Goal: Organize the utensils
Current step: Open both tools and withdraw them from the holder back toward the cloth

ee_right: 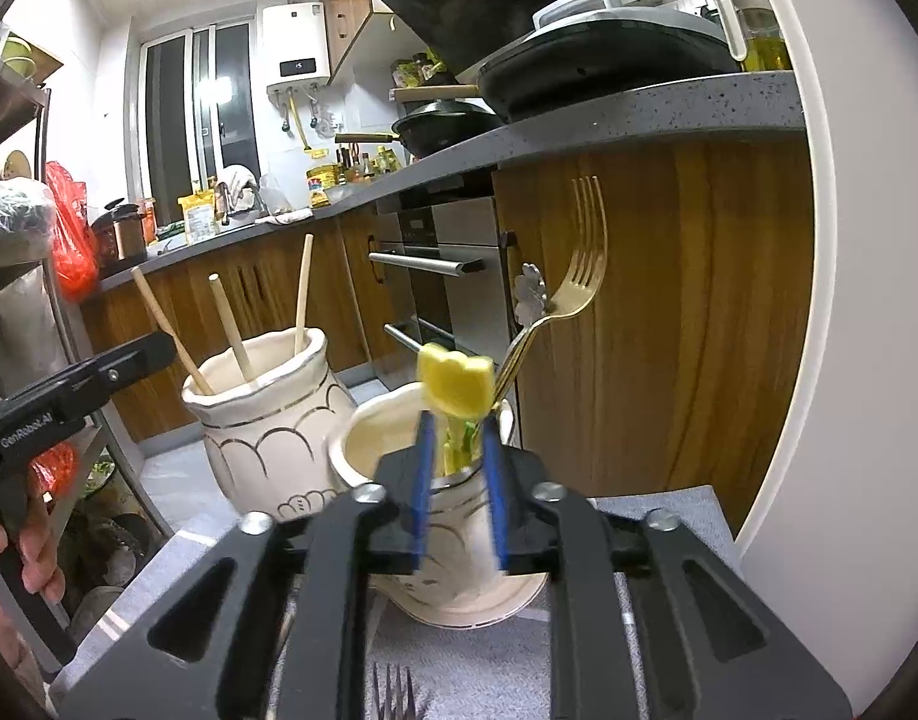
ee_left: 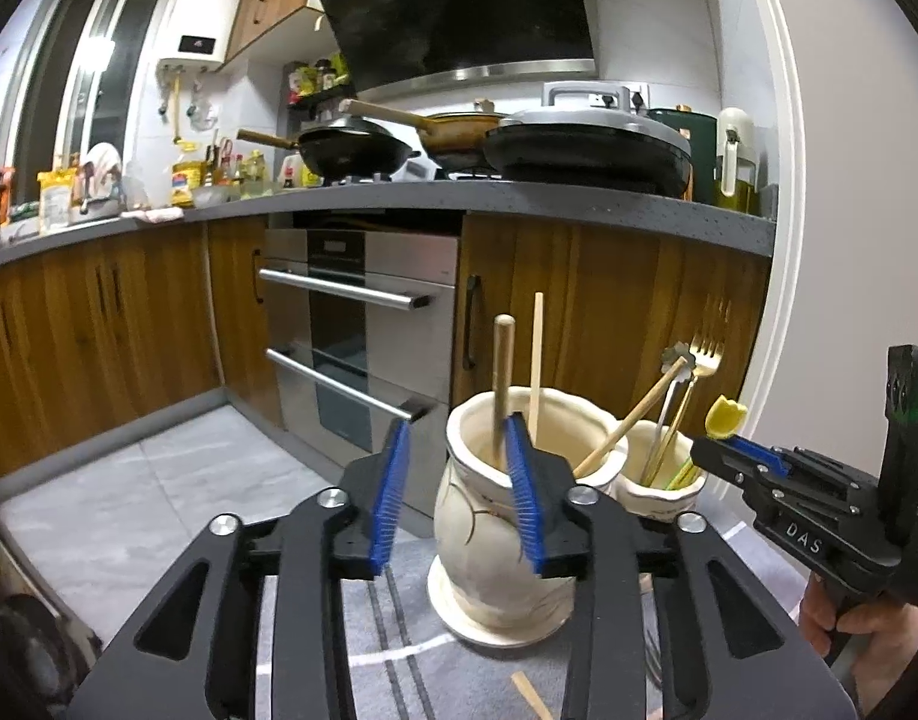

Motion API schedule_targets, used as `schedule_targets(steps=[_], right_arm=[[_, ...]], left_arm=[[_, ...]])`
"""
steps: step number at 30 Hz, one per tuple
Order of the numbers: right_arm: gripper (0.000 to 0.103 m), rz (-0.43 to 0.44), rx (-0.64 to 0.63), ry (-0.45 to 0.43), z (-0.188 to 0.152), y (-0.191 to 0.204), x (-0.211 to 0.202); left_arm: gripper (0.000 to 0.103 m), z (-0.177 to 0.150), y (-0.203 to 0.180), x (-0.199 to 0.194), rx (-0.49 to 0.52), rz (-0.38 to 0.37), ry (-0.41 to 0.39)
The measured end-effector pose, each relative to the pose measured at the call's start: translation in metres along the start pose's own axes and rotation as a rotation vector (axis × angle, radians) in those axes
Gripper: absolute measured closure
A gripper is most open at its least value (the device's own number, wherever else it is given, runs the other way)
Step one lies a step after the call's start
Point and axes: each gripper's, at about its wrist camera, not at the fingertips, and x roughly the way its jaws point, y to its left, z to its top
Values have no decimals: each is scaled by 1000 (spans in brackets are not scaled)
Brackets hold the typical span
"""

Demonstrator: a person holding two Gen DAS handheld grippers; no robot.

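2 cream ceramic jars are seen side by side on a grey mat (ee_left: 399, 648). The larger jar (ee_left: 501, 516) holds 3 wooden sticks (ee_left: 502, 384). The smaller jar (ee_right: 459, 516) holds a gold fork (ee_right: 579, 276), a flower-ended metal utensil (ee_right: 530, 294) and a yellow-topped utensil (ee_right: 456, 384). The left gripper (ee_left: 456, 492) is parted, nothing clamped, at the larger jar's rim. The right gripper (ee_right: 459, 480) is parted around the yellow-topped utensil's green stem without pressing on it. A second fork (ee_right: 393, 690) lies on the mat.
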Motion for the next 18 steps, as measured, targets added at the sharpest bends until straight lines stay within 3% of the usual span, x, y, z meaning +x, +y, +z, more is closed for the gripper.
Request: schedule_targets(steps=[3,5,6,8,9,10,13,18], right_arm=[[68,-6,13,-1,0,-4,-2],[55,-7,29,-1,-1,-8,-5],[53,-5,38,-3,-2,-9,-8],[45,-5,48,-7,-2,-11,-12],[41,-4,55,-11,-2,-12,-15],[32,4,63,-14,-3,-13,-18],[7,23,90,-15,-4,-16,-27],[5,11,103,15,-12,-19,-35]], left_arm=[[62,-1,1,-1,3,5,2],[51,-1,2,-3,1,14,6],[46,-2,3,-3,-3,15,5],[44,-3,5,-7,-13,18,8],[34,-4,5,-8,-14,22,8],[22,-5,6,-11,-19,34,1],[11,-8,9,-20,-38,52,-12],[6,-20,8,-29,-23,56,17]])
